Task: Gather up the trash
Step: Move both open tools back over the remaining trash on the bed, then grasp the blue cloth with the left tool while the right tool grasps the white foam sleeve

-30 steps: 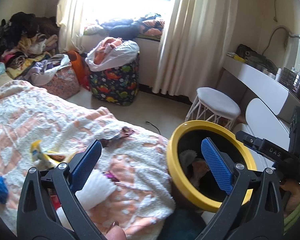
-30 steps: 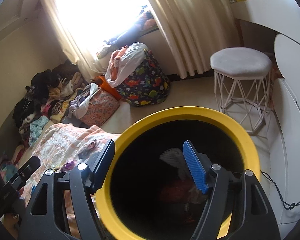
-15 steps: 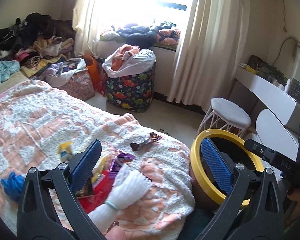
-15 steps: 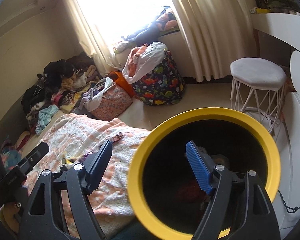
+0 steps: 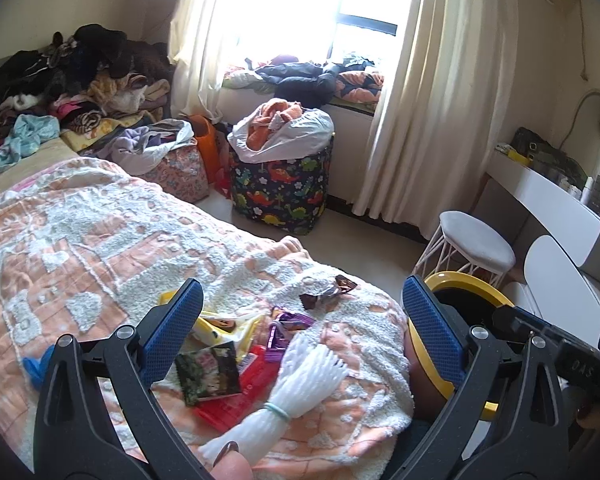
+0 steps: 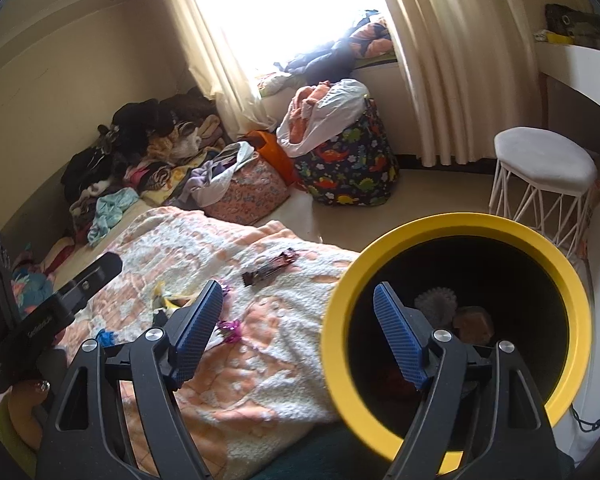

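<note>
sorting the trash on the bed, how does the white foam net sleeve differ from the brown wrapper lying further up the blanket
The white foam net sleeve is pale, mesh-textured and bunched by a band; the brown wrapper is dark, shiny and crumpled. The sleeve is plainly larger. It lies between the open left gripper's fingers, overlapping a red packet; the wrapper lies alone beyond them. Both rest loose on the orange blanket, ungripped.

Bin (image 6: 452,228) mouth gapes unblocked; wrappers (image 5: 236,344) crowd the blanket (image 5: 100,248)
</note>
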A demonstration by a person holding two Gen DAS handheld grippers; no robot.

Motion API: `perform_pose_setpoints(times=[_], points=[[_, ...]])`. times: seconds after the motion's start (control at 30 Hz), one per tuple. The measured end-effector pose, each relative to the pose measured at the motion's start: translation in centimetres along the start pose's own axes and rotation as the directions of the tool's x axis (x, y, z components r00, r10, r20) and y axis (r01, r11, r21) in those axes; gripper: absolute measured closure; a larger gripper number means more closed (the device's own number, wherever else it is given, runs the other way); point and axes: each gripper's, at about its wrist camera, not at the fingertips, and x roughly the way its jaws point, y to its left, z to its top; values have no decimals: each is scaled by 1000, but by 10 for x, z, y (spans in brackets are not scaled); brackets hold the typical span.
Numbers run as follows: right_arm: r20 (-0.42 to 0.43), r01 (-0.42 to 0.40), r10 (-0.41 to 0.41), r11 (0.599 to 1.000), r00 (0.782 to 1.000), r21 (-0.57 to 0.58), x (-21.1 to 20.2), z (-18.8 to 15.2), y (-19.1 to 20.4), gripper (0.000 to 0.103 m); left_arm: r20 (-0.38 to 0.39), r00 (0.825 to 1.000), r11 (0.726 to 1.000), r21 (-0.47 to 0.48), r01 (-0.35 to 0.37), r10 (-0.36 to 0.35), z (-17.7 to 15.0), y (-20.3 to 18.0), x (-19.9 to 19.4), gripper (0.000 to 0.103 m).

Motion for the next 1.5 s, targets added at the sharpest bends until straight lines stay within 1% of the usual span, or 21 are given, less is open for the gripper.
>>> perform_pose_setpoints(times=[0.33, 0.87, 1.07, 1.23, 1.33, 1.5], points=[[-19, -33, 32, 999, 999, -34, 5, -6, 31, 27, 16, 999, 999, -36, -34, 35, 3, 24, -6, 11], [-105, -86, 77, 992, 991, -89, 24, -25, 82, 26, 38, 994, 991, -95, -96, 100, 4, 68, -17, 11], [-142, -120, 103, 986, 984, -112, 34, -36, 107, 26, 35, 991, 985, -120, -122, 127, 2, 86, -20, 11], [-189, -151, 124, 980, 974, -131, 45, -46, 127, 26, 31, 988, 978, -146, -147, 153, -1, 104, -22, 11], [-213, -165, 131, 975, 968, -152, 51, -53, 140, 27, 20, 985, 973, -158, -168, 173, -5, 116, -23, 11], [-245, -161, 120, 975, 962, -155, 64, -60, 152, 27, -15, 977, 962, -172, -213, 213, -16, 137, -20, 11]])
